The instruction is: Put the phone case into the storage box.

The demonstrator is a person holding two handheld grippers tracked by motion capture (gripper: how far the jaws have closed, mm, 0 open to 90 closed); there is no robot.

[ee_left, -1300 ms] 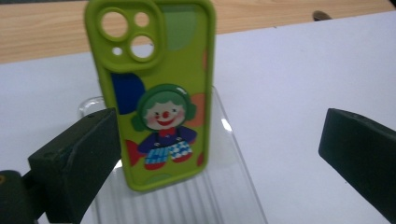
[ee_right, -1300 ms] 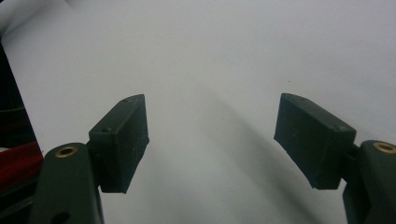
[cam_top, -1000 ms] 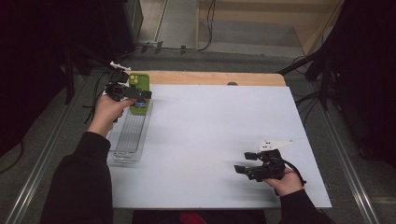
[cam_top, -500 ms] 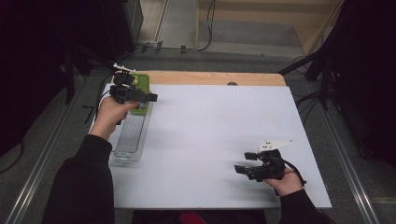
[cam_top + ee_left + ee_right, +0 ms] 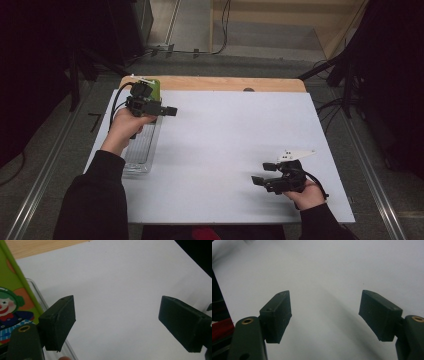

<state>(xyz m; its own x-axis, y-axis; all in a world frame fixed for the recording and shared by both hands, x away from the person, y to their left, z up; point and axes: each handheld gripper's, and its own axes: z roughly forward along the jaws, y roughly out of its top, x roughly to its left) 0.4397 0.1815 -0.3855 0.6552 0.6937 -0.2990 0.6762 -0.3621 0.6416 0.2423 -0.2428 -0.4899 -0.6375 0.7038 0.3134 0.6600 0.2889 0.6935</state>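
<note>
The clear ribbed plastic tray (image 5: 142, 150) lies at the white table's (image 5: 225, 145) left edge, a green clown card (image 5: 11, 302) at its far end. Left gripper (image 5: 167, 111) above it and right gripper (image 5: 261, 175), well apart, both gape empty.

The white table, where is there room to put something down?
The white table is bare across its whole middle, between the left gripper and the right gripper, and along the far edge by the wooden strip. The left edge is crowded: a clear tray lies there with a green card at its far end.
</note>
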